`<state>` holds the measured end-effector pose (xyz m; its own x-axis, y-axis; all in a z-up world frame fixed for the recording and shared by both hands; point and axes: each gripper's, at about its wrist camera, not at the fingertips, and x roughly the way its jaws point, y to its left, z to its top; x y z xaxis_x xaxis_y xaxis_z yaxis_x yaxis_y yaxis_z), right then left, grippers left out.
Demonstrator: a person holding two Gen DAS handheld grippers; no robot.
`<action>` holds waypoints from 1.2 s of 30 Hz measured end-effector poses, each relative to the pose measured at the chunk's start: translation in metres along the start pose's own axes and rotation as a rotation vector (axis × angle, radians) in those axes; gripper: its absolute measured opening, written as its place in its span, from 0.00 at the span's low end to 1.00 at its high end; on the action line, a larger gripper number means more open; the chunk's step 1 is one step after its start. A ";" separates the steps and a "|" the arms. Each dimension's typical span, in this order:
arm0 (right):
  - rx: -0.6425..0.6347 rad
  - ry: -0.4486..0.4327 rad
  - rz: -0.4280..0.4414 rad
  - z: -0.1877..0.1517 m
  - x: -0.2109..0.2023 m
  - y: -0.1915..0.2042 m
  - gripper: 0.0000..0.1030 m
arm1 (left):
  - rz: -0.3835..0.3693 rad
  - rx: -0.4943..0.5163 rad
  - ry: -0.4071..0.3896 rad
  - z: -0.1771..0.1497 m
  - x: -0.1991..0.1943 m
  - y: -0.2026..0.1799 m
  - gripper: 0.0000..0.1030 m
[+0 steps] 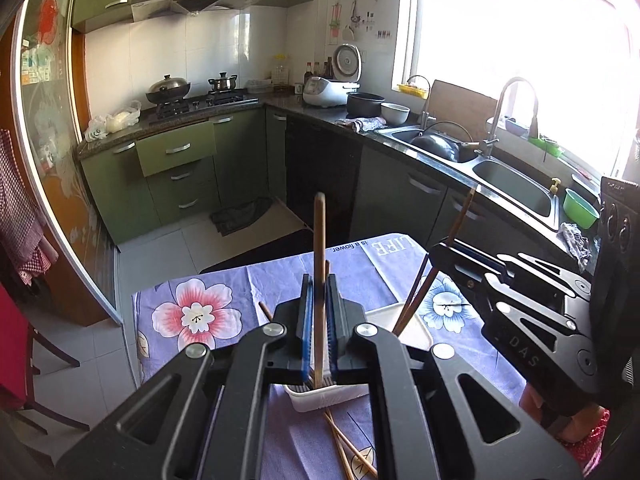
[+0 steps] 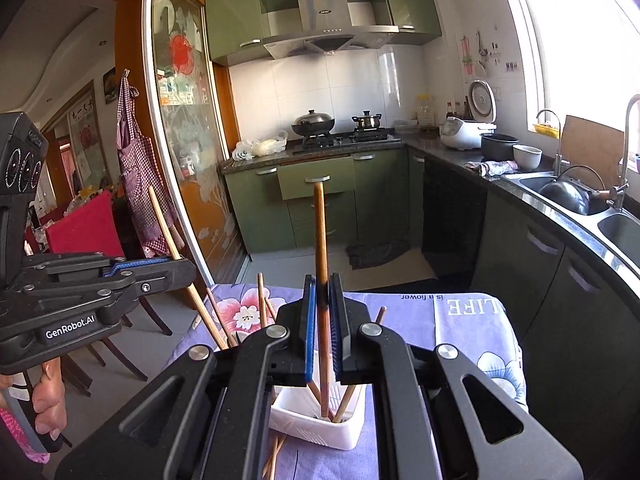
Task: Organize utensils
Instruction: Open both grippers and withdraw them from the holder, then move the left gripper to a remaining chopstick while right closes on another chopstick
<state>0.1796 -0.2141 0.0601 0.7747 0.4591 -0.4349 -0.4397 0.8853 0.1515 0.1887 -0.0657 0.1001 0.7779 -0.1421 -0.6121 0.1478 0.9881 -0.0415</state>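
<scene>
Two tools (image 1: 319, 332) (image 2: 325, 336) each clenching one chopstick (image 1: 319, 240) (image 2: 320, 240), upright, tips down.

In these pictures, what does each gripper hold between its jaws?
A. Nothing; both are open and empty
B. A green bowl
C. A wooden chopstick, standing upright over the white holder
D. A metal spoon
C: in each wrist view the gripper is shut on one chopstick, the left gripper and the right gripper, with the white holder below.

Brown wooden chopsticks (image 2: 320, 240) upright over white holder (image 2: 316, 428), others loose on cloth
</scene>
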 end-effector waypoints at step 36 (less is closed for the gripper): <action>-0.141 0.585 0.067 -0.215 0.067 0.048 0.21 | -0.018 -0.200 0.154 -0.143 -0.032 0.053 0.55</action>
<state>0.1124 -0.1573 -0.1529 0.3827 0.3612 -0.8504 -0.5658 0.8193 0.0933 0.0840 -0.0003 0.0044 0.6719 -0.1643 -0.7222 0.0249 0.9796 -0.1996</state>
